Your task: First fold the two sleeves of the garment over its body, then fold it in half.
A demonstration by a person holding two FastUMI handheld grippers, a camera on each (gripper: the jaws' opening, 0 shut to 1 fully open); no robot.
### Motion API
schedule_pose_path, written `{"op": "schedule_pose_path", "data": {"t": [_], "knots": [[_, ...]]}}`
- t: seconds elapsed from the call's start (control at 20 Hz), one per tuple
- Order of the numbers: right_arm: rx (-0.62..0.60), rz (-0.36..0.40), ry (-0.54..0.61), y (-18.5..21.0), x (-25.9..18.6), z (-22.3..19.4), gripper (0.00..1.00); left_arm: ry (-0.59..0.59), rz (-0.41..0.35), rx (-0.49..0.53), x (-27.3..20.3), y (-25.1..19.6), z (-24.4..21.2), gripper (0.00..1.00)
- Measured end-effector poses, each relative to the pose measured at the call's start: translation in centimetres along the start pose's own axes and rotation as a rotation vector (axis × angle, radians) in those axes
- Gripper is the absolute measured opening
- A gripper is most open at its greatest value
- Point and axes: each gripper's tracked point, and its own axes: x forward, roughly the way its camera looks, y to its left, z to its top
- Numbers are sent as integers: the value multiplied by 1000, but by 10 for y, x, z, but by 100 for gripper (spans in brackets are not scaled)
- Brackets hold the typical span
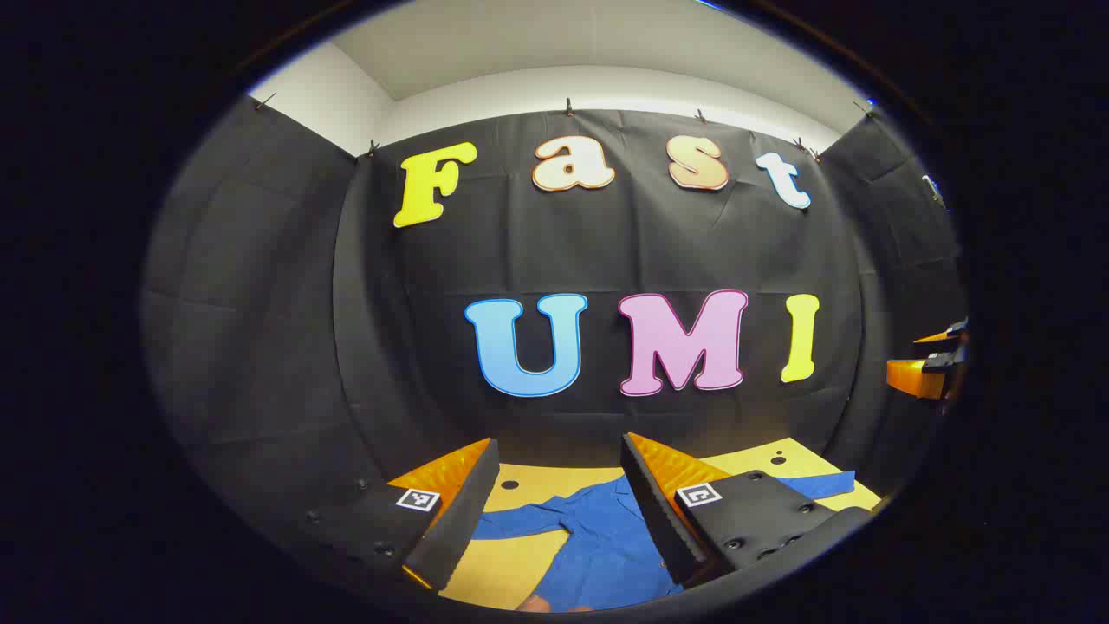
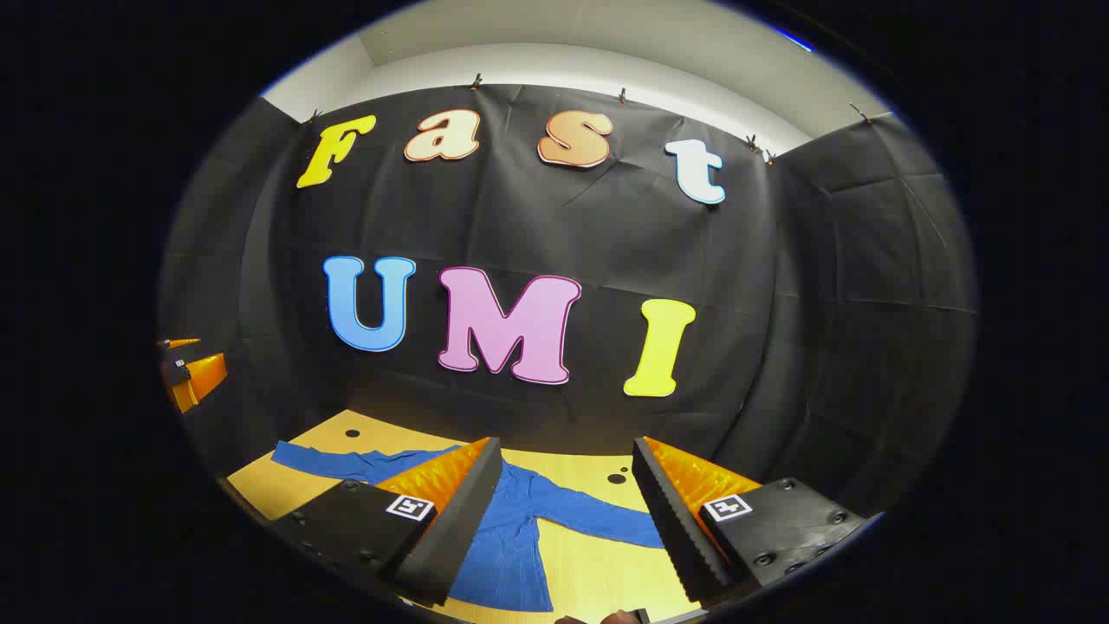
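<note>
Ahead of both grippers lies a plain blue garment [image 2: 511, 529], no pattern showing, on a light yellow wooden table [image 2: 598, 563] dotted with a few small dark holes. Behind it hangs black cloth [image 1: 260, 303] under a white wall [image 1: 554, 87].

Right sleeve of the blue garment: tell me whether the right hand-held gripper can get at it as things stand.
Probably yes. The right hand-held gripper hangs open above the table, and the sleeve lies flat and spread out between its fingers in the right gripper view, with nothing on it or over it.
</note>
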Motion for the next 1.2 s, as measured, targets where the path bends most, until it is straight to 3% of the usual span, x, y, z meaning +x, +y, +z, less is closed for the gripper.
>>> {"op": "schedule_pose_path", "data": {"t": [0.85, 1.05, 1.2], "knots": [[6, 19, -26, -1, 3, 13, 96, 6, -13, -1, 1, 6, -3, 84], [90, 57, -4, -23, 33, 34, 96, 17, 0, -29, 3, 15, -12, 84], [198, 31, 74, -48, 64, 32, 96, 21, 0, -46, 6, 21, -16, 82]]}}
